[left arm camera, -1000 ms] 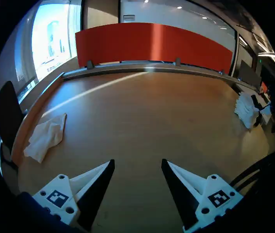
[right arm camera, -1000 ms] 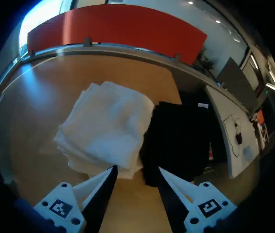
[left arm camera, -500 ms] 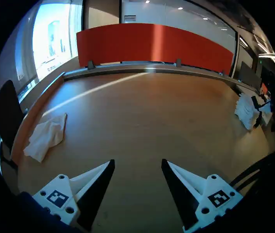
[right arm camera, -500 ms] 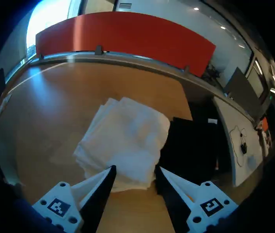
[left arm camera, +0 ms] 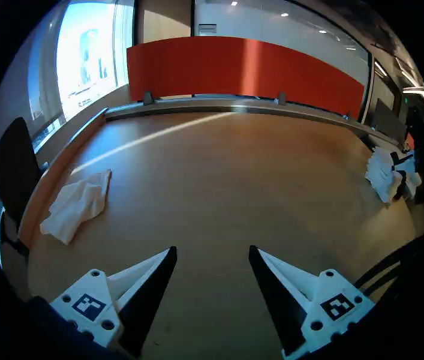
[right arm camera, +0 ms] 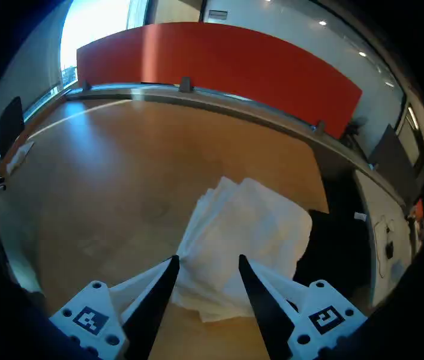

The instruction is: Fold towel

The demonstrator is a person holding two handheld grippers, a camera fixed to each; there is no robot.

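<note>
A crumpled white towel lies near the left edge of the wooden table; it is a small pale patch in the right gripper view. A stack of folded white towels sits at the table's right end, seen far off in the left gripper view. My left gripper is open over bare wood, well short of the crumpled towel. My right gripper is open just above the stack's near edge, with nothing pinched between its fingers.
An orange partition and a metal rail run along the far edge of the table. A black chair stands at the left end. A dark object lies just right of the stack, beside another desk with cables.
The right gripper has drawn back and turned left, so the stack slid down and right in its view. The left gripper drifted slightly; both towels shifted a little right in its view.
</note>
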